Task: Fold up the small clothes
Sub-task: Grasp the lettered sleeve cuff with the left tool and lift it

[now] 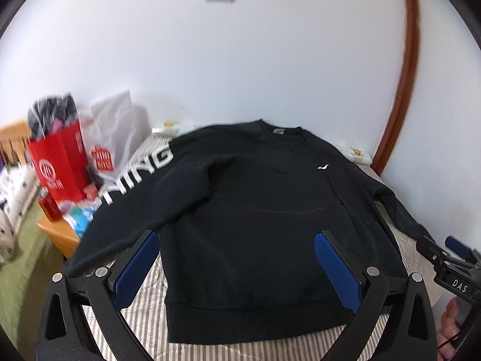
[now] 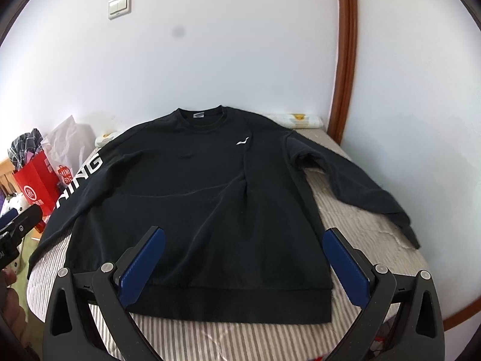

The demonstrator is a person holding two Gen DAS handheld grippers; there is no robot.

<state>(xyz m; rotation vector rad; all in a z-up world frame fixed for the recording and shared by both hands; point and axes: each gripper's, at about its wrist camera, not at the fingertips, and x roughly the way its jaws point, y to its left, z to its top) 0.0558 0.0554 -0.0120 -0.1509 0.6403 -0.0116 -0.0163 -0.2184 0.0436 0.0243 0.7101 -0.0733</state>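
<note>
A black long-sleeved sweatshirt (image 1: pixel 249 210) (image 2: pixel 195 198) lies flat and face up on a striped bed, collar at the far side, hem nearest me. Its left sleeve (image 1: pixel 132 186) carries white letters and hangs over the bed's left edge. The other sleeve (image 2: pixel 354 180) stretches out to the right. My left gripper (image 1: pixel 237 242) hovers open over the lower body of the sweatshirt, nothing between its blue pads. My right gripper (image 2: pixel 245 239) is open too, above the hem area. The right gripper (image 1: pixel 451 252) also shows at the right edge of the left wrist view.
The striped bedcover (image 2: pixel 360 234) meets a white wall at the far side. A red paper bag (image 1: pixel 60 162) and white plastic bags (image 1: pixel 114 126) stand on a wooden nightstand (image 1: pixel 58 234) to the left. A brown door frame (image 2: pixel 345 54) rises at the right. A person's hand (image 1: pixel 449 331) holds the right tool.
</note>
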